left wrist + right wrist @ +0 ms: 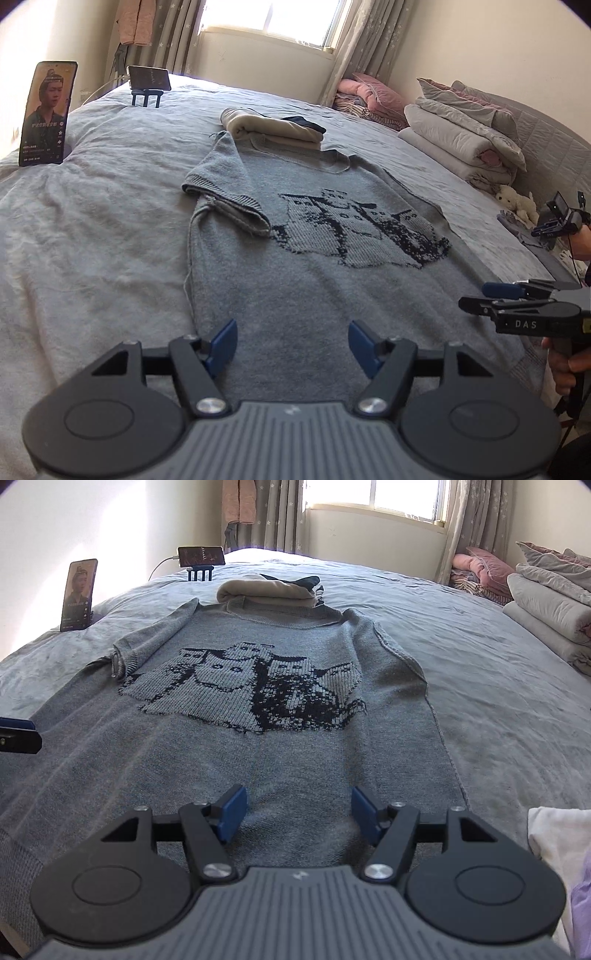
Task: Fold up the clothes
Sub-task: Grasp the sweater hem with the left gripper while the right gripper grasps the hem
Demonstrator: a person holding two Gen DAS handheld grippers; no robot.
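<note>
- Left wrist view shows a grey knitted sweater (pixel 314 251) spread flat on the bed (pixel 92 240), front up, with its dark woven picture facing the ceiling.
- One sleeve (pixel 225 201) is already turned in across the chest on the left side; the body is not folded at all, and the hem end lies nearest the cameras.
- On the right side the edge looks straight in the right wrist view, but I cannot tell whether that sleeve is tucked under or merely out of sight.
- Left tongs (pixel 291 345) stand open above the lower part of the sweater, holding nothing.
- Right tongs (pixel 297 814) are likewise spread wide over the hem area, with no cloth between them.
- A folded beige garment (pixel 273 129) with something dark on it lies just beyond the collar, which suggests one piece is finished.
- By my judgement the sweater is at an early stage: the remaining sleeve or side, then the lengthwise folds, remain.
- More cloth, white and lilac (pixel 561 849), lies at the right edge, possibly waiting its turn.
</note>
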